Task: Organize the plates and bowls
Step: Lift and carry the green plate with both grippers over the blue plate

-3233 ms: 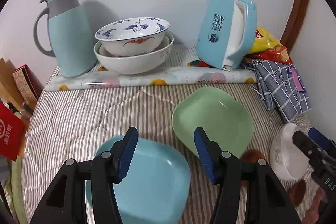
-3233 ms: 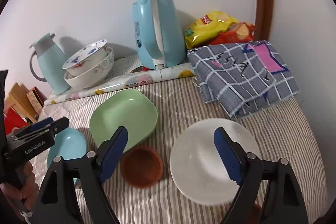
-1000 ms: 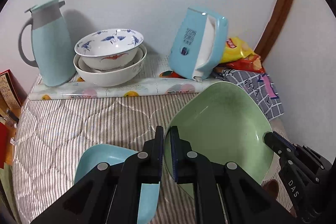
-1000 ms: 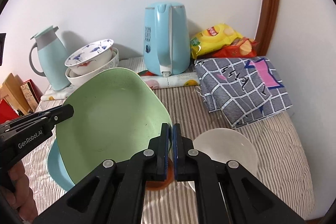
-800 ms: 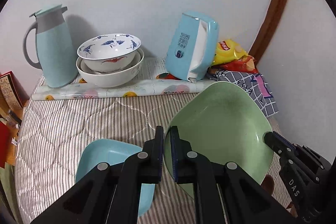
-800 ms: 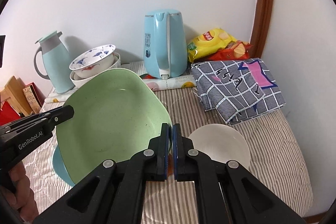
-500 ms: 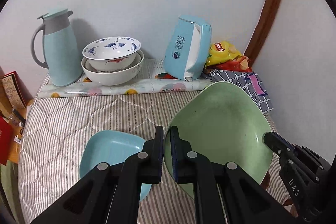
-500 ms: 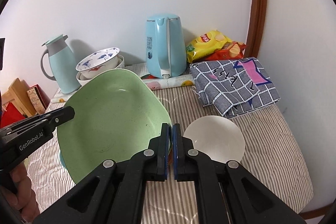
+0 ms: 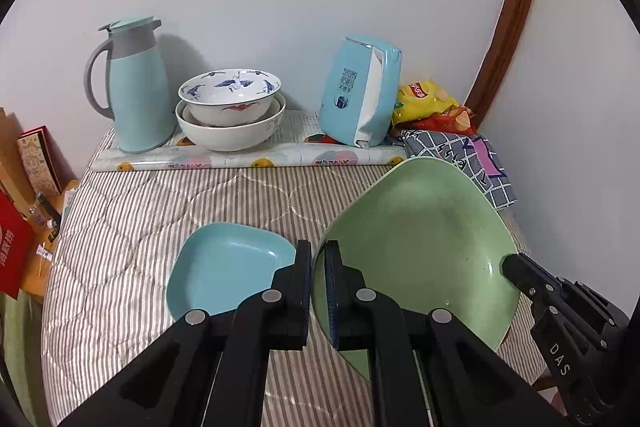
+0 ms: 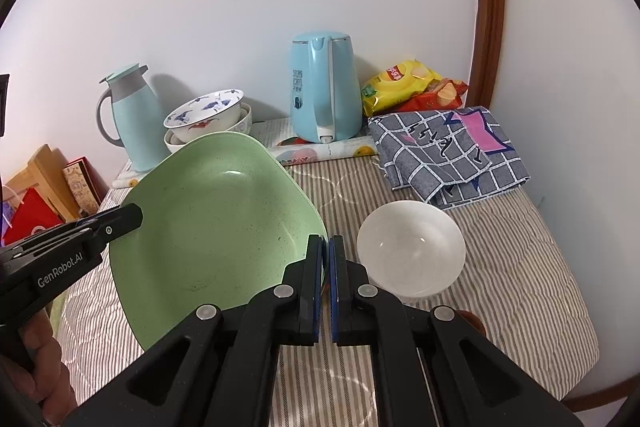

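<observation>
Both grippers hold a green plate in the air above the striped table. My left gripper is shut on its left rim, and my right gripper is shut on its right rim; the green plate fills the left of the right wrist view. A light blue plate lies on the table below, left of the green one. A white bowl sits on the table to the right. Two stacked bowls with blue bird patterns stand at the back.
A teal jug and a blue kettle stand by the back wall on a rolled mat. Snack bags and a folded checked cloth lie at the back right. Boxes sit off the left edge.
Both grippers closed on the green plate's opposite rims and lifted it off the table. Over the last second it has risen, so the table objects look smaller and further away.
</observation>
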The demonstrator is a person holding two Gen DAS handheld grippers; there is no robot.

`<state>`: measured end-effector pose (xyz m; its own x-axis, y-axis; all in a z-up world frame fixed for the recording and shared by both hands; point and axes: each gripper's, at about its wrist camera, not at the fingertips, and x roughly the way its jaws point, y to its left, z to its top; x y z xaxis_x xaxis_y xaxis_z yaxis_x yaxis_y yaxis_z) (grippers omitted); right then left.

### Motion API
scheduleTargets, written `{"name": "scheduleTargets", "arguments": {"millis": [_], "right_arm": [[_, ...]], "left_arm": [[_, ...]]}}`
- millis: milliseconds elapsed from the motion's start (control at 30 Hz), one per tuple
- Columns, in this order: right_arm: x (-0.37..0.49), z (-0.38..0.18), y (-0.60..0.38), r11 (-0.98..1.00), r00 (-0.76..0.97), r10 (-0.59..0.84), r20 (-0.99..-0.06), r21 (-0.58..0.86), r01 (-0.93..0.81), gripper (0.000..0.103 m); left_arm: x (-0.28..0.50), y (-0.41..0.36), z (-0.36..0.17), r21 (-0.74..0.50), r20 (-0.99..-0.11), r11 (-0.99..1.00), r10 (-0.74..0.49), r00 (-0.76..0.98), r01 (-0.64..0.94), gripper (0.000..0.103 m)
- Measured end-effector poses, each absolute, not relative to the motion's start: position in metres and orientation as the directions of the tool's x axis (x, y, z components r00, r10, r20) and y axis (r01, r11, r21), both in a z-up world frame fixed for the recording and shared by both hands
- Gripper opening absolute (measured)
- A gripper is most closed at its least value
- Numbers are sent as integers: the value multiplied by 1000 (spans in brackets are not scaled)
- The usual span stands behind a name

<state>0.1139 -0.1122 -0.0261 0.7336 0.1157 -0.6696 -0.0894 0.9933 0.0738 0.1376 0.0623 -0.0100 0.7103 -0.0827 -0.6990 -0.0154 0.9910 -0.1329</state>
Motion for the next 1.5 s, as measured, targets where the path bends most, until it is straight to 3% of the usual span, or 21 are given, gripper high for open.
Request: {"name": "scheduleTargets", "arguments": {"millis": [1000, 1500], "right_arm": [[119, -44, -67, 984, 708, 165, -686, 70, -162, 3], [135, -83, -24, 974, 640, 190, -744, 62, -217, 3]], "left_arm": [[130, 110, -24, -151, -727, 983, -42, 686, -100, 7], [136, 157, -66, -162, -780, 972, -21, 626, -169, 7]]}}
